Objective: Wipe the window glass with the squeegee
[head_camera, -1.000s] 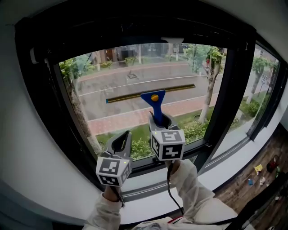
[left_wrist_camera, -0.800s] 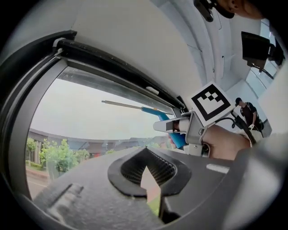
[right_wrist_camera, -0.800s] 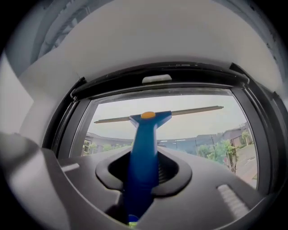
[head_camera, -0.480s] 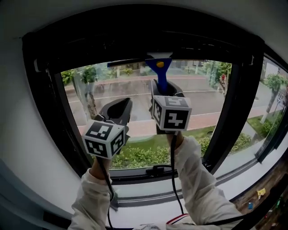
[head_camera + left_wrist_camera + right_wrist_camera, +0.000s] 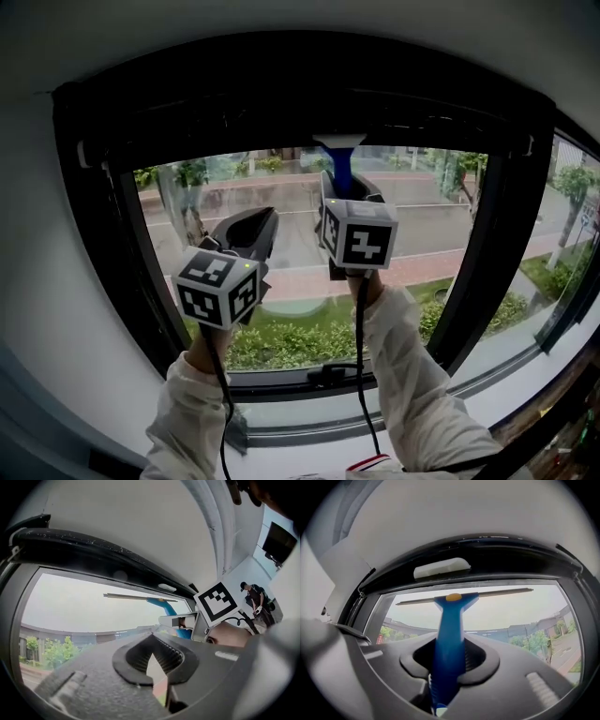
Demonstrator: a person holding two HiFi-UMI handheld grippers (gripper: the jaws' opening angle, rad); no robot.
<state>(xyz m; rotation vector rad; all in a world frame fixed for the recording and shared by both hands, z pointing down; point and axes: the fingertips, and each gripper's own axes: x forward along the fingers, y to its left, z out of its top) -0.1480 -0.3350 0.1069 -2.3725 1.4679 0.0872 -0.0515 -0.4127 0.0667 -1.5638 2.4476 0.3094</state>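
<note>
Centre-left in head view, left gripper was held up in front of window glass, jaws together w/ nothing btwn them. Just right of it, right gripper was clamped on the blue handle of the squeegee. Blade lay horizontal at top of the glass, just under black upper frame.

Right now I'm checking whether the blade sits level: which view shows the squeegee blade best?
The right gripper view: the squeegee blade runs end to end just below the top frame. The left gripper view shows it small and oblique. The head view shows only the blue handle, no blade.
</note>
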